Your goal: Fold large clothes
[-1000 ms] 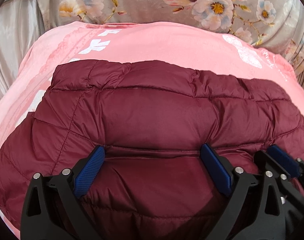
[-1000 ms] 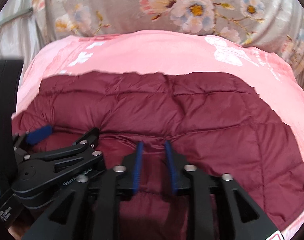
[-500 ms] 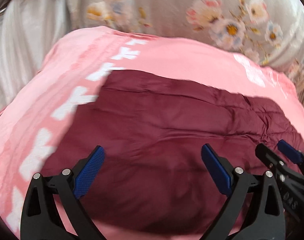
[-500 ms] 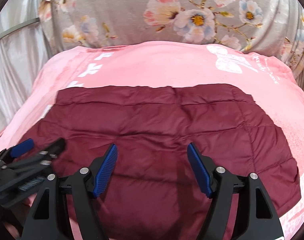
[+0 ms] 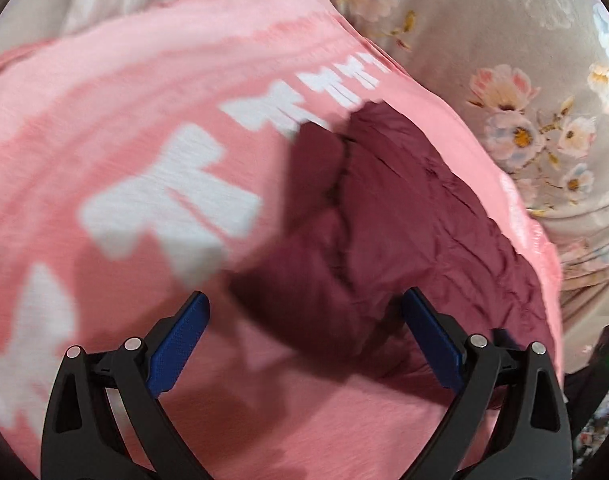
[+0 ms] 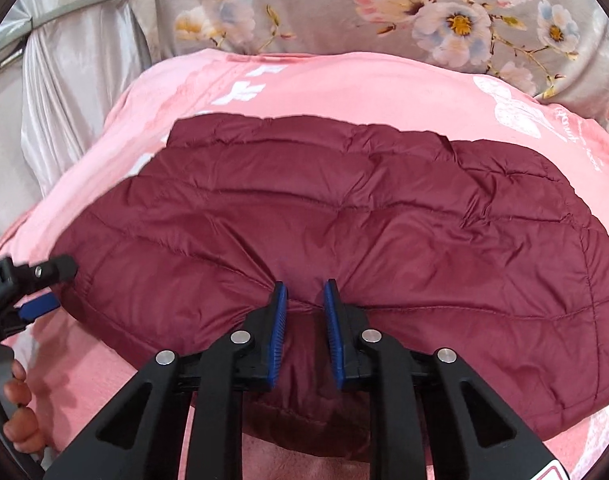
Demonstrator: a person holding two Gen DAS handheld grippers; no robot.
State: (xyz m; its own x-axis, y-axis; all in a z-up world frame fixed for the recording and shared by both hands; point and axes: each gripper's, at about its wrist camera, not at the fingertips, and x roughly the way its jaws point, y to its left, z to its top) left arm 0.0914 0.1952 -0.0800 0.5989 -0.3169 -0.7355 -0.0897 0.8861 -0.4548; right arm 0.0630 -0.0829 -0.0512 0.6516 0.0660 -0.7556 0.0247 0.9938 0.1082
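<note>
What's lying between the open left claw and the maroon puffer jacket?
Nothing but bare pink blanket. In the left wrist view, the left claw hangs open with the jacket just ahead.

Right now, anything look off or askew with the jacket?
Nothing damaged or spilled. The maroon puffer jacket lies folded on the pink blanket; the right gripper pinches its near edge, bunching it slightly. The left gripper is open, off it.

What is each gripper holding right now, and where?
Right gripper pinches the maroon puffer jacket at its near edge. Left gripper is open, holding nothing.
</note>
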